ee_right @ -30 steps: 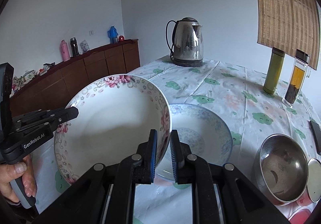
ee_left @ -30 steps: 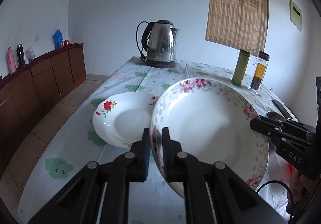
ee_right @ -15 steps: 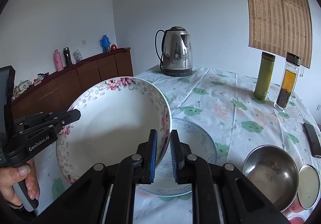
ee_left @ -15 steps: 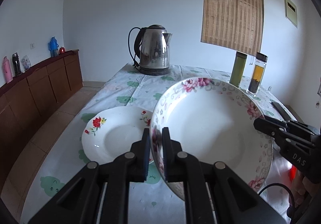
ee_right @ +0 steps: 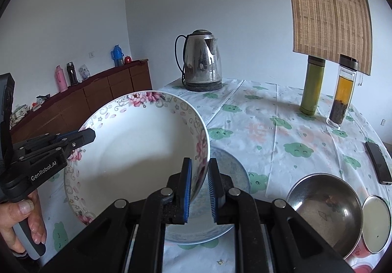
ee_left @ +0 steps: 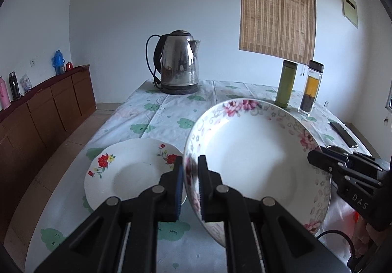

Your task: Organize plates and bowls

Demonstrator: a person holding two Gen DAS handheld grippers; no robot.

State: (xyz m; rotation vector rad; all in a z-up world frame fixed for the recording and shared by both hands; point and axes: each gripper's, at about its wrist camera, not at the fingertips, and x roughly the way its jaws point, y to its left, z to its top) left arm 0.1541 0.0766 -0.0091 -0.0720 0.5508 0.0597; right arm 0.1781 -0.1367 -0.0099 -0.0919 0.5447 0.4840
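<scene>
A large white bowl with pink flowers on its rim (ee_left: 252, 162) (ee_right: 137, 150) is held in the air above the table by both grippers. My left gripper (ee_left: 190, 167) is shut on its left rim and also shows in the right wrist view (ee_right: 80, 137). My right gripper (ee_right: 199, 170) is shut on its right rim and also shows in the left wrist view (ee_left: 316, 156). A white plate with red flowers (ee_left: 129, 170) lies on the table to the left. A blue-patterned plate (ee_right: 230, 175) lies under the bowl's right side.
A steel kettle (ee_left: 178, 62) stands at the table's far end. A green flask (ee_right: 312, 84) and a tea bottle (ee_right: 343, 94) stand at the right. A steel bowl (ee_right: 323, 211), a tin lid (ee_right: 376, 221) and a phone (ee_right: 378, 162) lie near right. A wooden sideboard (ee_left: 46, 106) runs along the left wall.
Both grippers have lifted the flowered bowl higher above the table and drawn it back. The plates below now sit lower in view.
</scene>
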